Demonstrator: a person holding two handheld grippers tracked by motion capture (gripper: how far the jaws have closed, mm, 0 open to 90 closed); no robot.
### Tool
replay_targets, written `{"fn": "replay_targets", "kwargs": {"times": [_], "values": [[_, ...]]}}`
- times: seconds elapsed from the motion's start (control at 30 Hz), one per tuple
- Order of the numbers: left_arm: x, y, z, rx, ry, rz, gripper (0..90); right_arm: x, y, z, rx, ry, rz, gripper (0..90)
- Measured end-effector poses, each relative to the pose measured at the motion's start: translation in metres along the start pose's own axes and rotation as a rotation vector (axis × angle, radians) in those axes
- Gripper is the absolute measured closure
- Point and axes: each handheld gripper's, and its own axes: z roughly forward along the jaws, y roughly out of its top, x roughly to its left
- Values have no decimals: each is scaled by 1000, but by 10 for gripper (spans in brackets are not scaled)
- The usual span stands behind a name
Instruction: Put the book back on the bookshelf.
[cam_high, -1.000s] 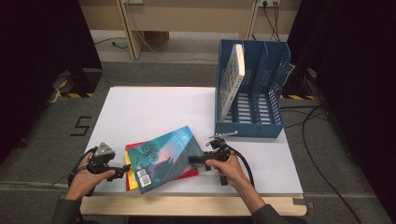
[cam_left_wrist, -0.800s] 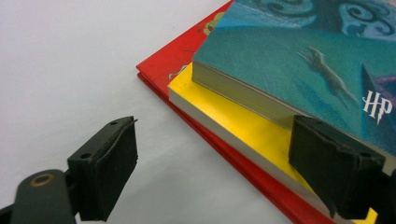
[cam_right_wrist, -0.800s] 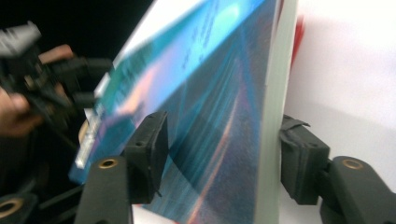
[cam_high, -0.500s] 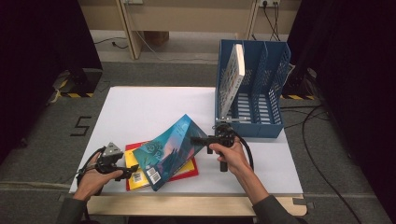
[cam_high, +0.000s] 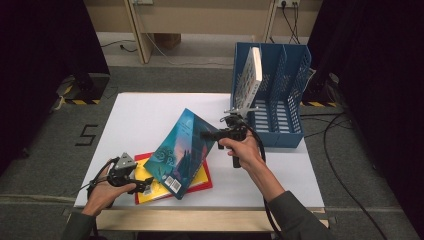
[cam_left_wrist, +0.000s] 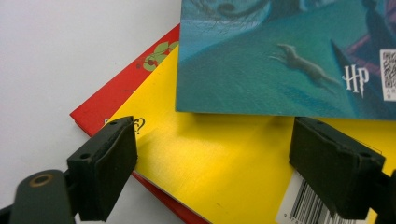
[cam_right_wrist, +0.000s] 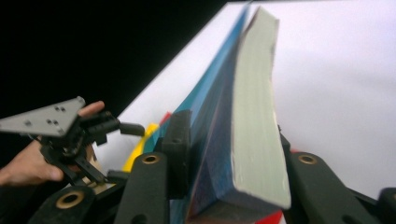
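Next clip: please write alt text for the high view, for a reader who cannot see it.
The right gripper clamps a teal book by its edge and tilts it up off a yellow book lying on a red book on the white table. The left gripper rests at the yellow book's near corner. Behind stands a blue file rack holding one upright book.

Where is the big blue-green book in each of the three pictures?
High view: the blue-green book is at the middle, tilted up, its edge clamped by the right gripper.
Left gripper view: it lies across the top right, over the yellow book.
Right gripper view: it runs up the middle, seen edge-on, between the jaws.
Shared landmark: the yellow book, which peeks out at lower left in the right gripper view.
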Motion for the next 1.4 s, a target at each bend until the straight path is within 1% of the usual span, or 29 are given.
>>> {"fn": "replay_targets", "kwargs": {"times": [0.07, 0.1, 0.17, 0.2, 0.27, 0.43, 0.53, 0.6, 0.73, 0.8, 0.87, 0.93, 1.03, 1.17, 1.4], "values": [[5, 0, -4, -31, 16, -29, 152, 1, 8, -1, -22, 3, -2, 679], [8, -1, -6, -39, 23, -36, 152, 2, 14, -3, -35, 3, -8, 691], [16, -2, -11, -68, 44, -69, 151, 3, 22, -5, -43, -6, -25, 704], [19, -3, -12, -73, 54, -80, 150, 4, 26, -7, -50, -11, -29, 712], [28, -7, -14, -80, 84, -110, 150, 6, 33, -12, -59, -21, -42, 724], [44, -17, -14, -74, 129, -163, 150, 11, 47, -24, -77, -49, -78, 745], [54, -24, -15, -78, 163, -200, 151, 13, 53, -30, -80, -68, -102, 746], [60, -27, -15, -80, 180, -220, 151, 14, 55, -34, -85, -80, -109, 747], [67, -35, -12, -52, 204, -233, 150, 16, 58, -44, -93, -101, -137, 746], [69, -39, -8, -23, 221, -219, 151, 18, 60, -48, -94, -118, -153, 747], [70, -42, -5, -1, 226, -209, 151, 19, 62, -52, -97, -130, -168, 747], [71, -44, -4, -7, 221, -219, 143, 21, 63, -56, -105, -143, -179, 747], [71, -44, -4, -7, 221, -212, 140, 24, 64, -62, -105, -158, -201, 747], [71, -44, -4, -10, 219, -213, 137, 31, 64, -71, -111, -176, -244, 747], [71, -45, -4, -12, 220, -212, 136, 38, 64, -89, -123, -185, -260, 747]]}}
